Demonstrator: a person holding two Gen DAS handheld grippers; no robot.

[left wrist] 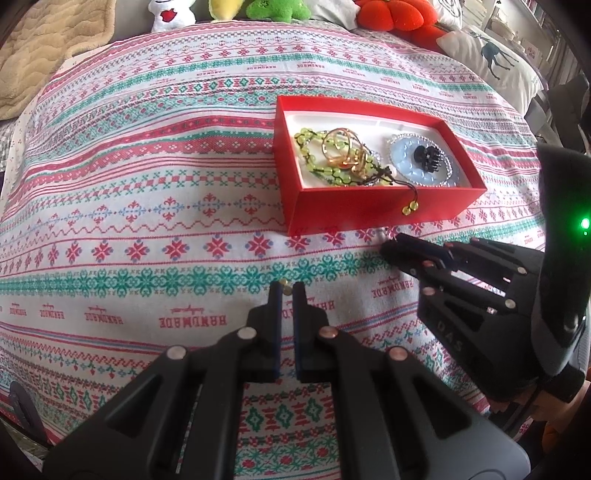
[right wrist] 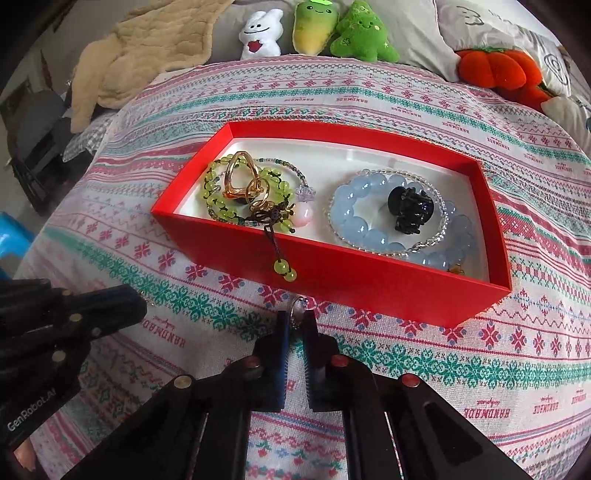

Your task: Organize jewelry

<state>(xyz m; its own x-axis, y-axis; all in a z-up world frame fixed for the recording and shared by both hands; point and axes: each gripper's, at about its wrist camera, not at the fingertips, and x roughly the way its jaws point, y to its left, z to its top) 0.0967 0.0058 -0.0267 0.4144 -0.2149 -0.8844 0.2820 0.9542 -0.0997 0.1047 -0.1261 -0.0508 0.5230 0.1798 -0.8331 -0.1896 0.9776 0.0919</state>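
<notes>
A red box [left wrist: 369,214] [right wrist: 332,284] sits on the patterned bedspread. It holds a green bead bracelet [right wrist: 221,195], gold rings [right wrist: 240,177], a blue bead bracelet [right wrist: 354,221] and a black hair claw [right wrist: 408,212]. The green bracelet's tassel [right wrist: 284,269] hangs over the front wall. My left gripper [left wrist: 285,286] is nearly shut on a small gold earring [left wrist: 283,283] just above the cloth, in front of the box. My right gripper [right wrist: 297,314] is nearly shut on a small silver earring [right wrist: 298,304] close to the box's front wall.
Plush toys [right wrist: 317,26] and an orange plush pumpkin [right wrist: 498,70] line the back of the bed. A beige blanket [right wrist: 147,48] lies at the back left, and pillows [left wrist: 495,59] at the back right. The right gripper's body [left wrist: 480,288] shows in the left wrist view.
</notes>
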